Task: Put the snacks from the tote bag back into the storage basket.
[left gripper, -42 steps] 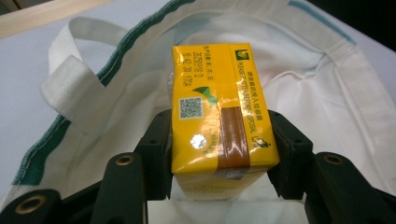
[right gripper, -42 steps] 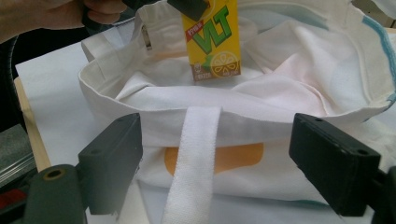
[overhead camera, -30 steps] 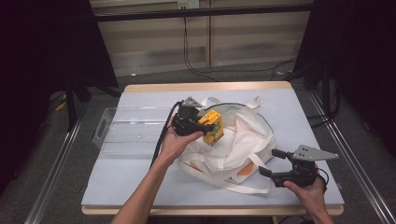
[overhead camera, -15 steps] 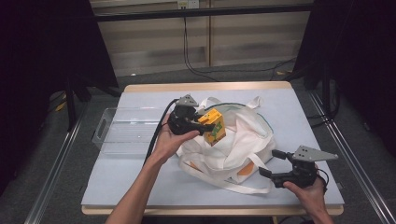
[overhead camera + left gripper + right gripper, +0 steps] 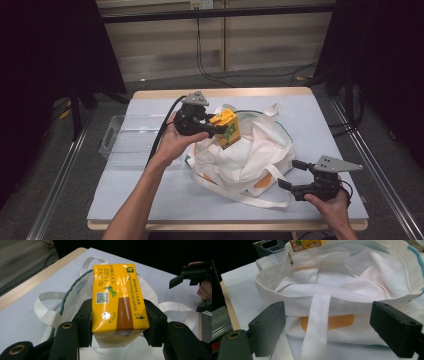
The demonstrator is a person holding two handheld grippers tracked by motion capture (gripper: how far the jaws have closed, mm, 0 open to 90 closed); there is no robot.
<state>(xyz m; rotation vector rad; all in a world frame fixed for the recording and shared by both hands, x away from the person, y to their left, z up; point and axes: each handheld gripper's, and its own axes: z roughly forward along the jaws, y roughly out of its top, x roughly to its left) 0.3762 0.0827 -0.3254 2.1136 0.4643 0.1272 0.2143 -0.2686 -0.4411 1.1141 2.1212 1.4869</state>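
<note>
1. Now the left gripper (image 5: 212,129) clamps a yellow carton (image 5: 226,129), held just above the white tote bag (image 5: 250,155).
2. Beside the bag's near rim, the right gripper (image 5: 291,174) stands wide open, holding nothing.

Small print on my yellow carton (image 5: 117,302) too fine to read, its lower end cut off by my left gripper view's bottom edge, carton's top sliced off in the right gripper view, tote bag (image 5: 250,155) contents buried under folds.

Wood-edged table (image 5: 150,94), pale blue cover, white tote bag (image 5: 250,160), clear plastic tray (image 5: 127,142) at left
</note>
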